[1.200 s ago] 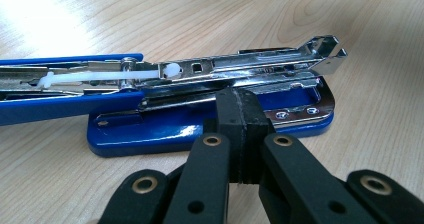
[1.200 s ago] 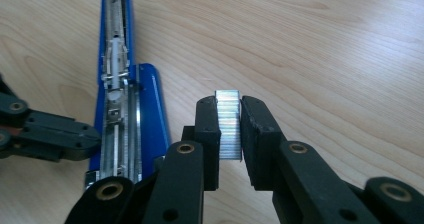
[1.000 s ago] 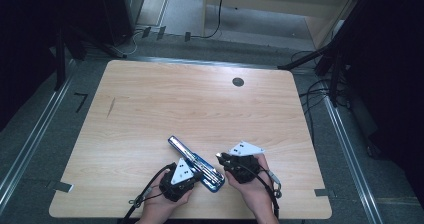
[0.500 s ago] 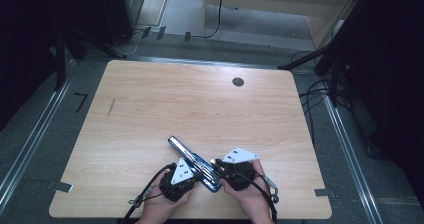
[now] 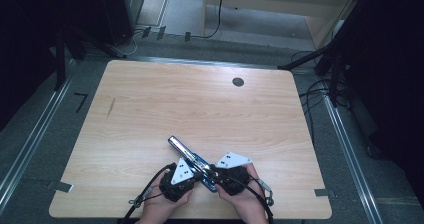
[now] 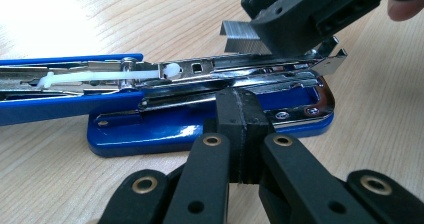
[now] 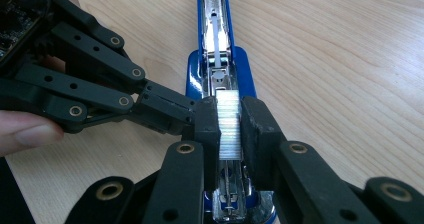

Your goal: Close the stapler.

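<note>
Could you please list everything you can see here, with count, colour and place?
Stapler: one, blue and chrome, opened flat, near table edge.
Staple strip: one, silver, held above the stapler's open channel.
Table: one, light wood, dark round grommet at far side.
Left gripper: one, black, jaws closed against stapler's side.
Right gripper: one, black, clamping the strip.
Hands: two, at bottom of high view.

A wooden table (image 5: 150,109) is seen. A dark round disc (image 5: 238,82), possibly a cable port, is set well beyond the right gripper (image 5: 212,173). Cables (image 5: 320,91) are laid on the floor farther off to its right.
</note>
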A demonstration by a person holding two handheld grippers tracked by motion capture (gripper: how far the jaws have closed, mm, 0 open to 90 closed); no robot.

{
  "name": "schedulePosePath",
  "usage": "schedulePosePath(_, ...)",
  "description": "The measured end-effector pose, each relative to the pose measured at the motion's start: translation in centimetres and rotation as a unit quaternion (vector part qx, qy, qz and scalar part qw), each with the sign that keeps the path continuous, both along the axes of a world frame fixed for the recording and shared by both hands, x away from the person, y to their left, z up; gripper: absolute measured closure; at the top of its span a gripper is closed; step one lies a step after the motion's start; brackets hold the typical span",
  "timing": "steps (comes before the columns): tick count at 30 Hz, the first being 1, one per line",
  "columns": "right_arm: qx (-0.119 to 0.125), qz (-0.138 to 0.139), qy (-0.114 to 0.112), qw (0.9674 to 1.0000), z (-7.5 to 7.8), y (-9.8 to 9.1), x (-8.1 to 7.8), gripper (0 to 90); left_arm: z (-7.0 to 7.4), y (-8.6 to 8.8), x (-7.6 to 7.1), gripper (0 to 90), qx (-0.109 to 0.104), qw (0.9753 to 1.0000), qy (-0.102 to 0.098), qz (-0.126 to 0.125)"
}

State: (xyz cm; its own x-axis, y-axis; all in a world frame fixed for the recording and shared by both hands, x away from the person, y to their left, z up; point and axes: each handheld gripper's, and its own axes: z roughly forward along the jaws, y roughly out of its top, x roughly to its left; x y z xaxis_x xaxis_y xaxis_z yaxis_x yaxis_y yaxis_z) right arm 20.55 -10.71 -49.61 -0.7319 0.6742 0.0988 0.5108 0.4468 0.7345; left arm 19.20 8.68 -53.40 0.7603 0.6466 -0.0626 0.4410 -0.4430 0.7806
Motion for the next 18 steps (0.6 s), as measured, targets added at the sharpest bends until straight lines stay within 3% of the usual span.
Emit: schedulePosePath(18, -0.002, 0.003, 0.003, 1.0, -0.69, 0.15, 0.13, 80.1, -0.01, -0.02, -0.02, 90.0, 0.0, 1.0, -0.001, -0.001)
